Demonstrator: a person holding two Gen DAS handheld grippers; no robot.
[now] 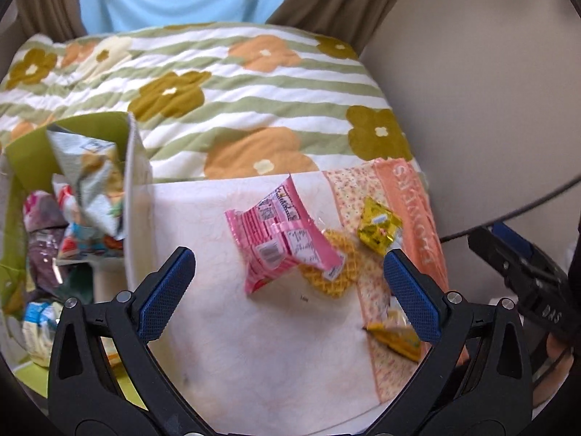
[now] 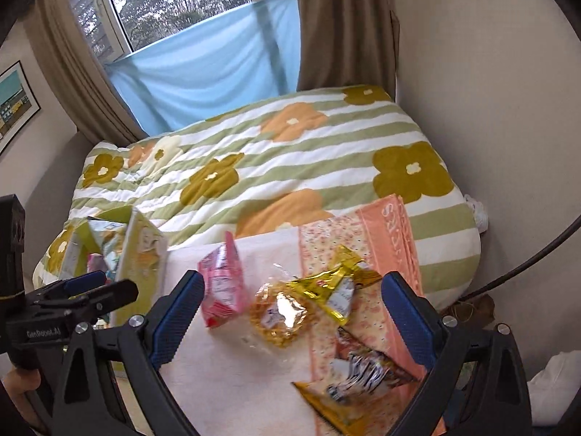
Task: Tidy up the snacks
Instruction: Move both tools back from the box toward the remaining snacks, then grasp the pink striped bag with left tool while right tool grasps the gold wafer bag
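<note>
Both pairs of jaws hang spread wide, nothing between their blue pads. Between the fingers of my left gripper (image 1: 288,292) lies a pink packet (image 1: 283,241), flat on a white towel (image 1: 254,345), its far corner curled up. Just beyond my right-hand pad (image 1: 412,299) of that gripper a round waffle (image 1: 332,272) in clear wrap peeks from under the pink packet, touching it. Farther out on that side sits a small gold packet (image 1: 379,230), on a floral cloth (image 1: 366,290) with a peach band. Close against the same pad lies a yellow pouch (image 1: 395,336), partly hidden by it.

Off my left pad stands a green box (image 1: 136,196), open on top, stuffed with snack bags; a crumpled pale bag (image 1: 89,181) sticks out of it. Others below are too blurred to name.

My right gripper (image 2: 290,314) is likewise released. Between its fingers I see the waffle (image 2: 279,314), the pink packet (image 2: 221,290) toward the left pad, and the gold packet (image 2: 334,287) toward the right. Nearer me, by the right pad, lies the pouch (image 2: 357,381), striped dark and gold. The box (image 2: 141,254) stands beyond the left pad, past the left gripper's fingers (image 2: 87,287).

Everything rests on a bed under a flowered quilt (image 2: 290,167), with curtains (image 2: 337,25) beyond.
</note>
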